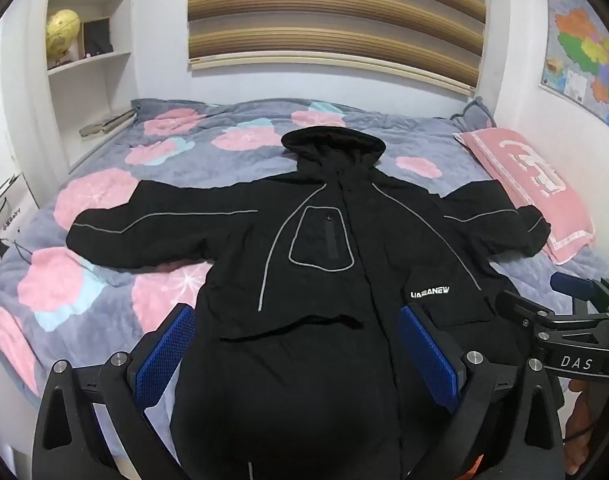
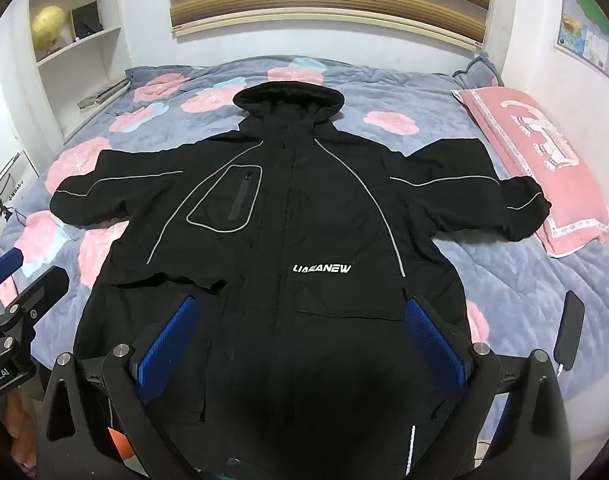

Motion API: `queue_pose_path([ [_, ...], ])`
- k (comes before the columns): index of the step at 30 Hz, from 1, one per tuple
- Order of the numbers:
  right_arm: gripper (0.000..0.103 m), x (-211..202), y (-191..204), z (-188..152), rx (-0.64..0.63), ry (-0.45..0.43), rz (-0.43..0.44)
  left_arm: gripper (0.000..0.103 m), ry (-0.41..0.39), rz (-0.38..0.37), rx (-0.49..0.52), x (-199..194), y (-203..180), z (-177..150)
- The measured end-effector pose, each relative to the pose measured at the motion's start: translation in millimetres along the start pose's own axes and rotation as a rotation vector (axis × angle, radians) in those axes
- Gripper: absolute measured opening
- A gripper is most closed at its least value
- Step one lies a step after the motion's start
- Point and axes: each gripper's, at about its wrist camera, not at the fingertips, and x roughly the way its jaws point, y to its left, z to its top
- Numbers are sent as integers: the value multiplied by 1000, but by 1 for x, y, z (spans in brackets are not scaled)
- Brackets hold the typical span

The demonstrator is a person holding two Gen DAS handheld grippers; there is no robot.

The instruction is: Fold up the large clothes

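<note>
A large black hooded jacket (image 1: 344,248) (image 2: 304,216) lies spread face up on the bed, hood toward the far wall and both sleeves stretched out sideways. It carries grey piping, a chest pocket and white lettering. My left gripper (image 1: 297,311) hovers over the jacket's lower left half, its jaws wide apart and nothing between the blue pads (image 1: 164,352). My right gripper (image 2: 302,301) hangs over the lower middle of the jacket, likewise open and holding nothing. Each gripper shows at the edge of the other's view: the right gripper (image 1: 564,320), the left gripper (image 2: 20,300). The hem is hidden below both gripper frames.
The bed has a grey blanket with pink flowers (image 1: 104,208) (image 2: 484,264). A pink pillow (image 1: 532,184) (image 2: 544,160) lies under the right sleeve's cuff. White shelves with a globe (image 1: 62,32) stand at the left, and a small dark flat object (image 2: 570,332) shows at the near right.
</note>
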Motion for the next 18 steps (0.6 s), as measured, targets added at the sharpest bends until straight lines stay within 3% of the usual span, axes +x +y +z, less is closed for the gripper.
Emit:
queue_pose_path([
  [18,103,5,10,2,-25,-15,14,101,20,-21,-28,21,17,-18],
])
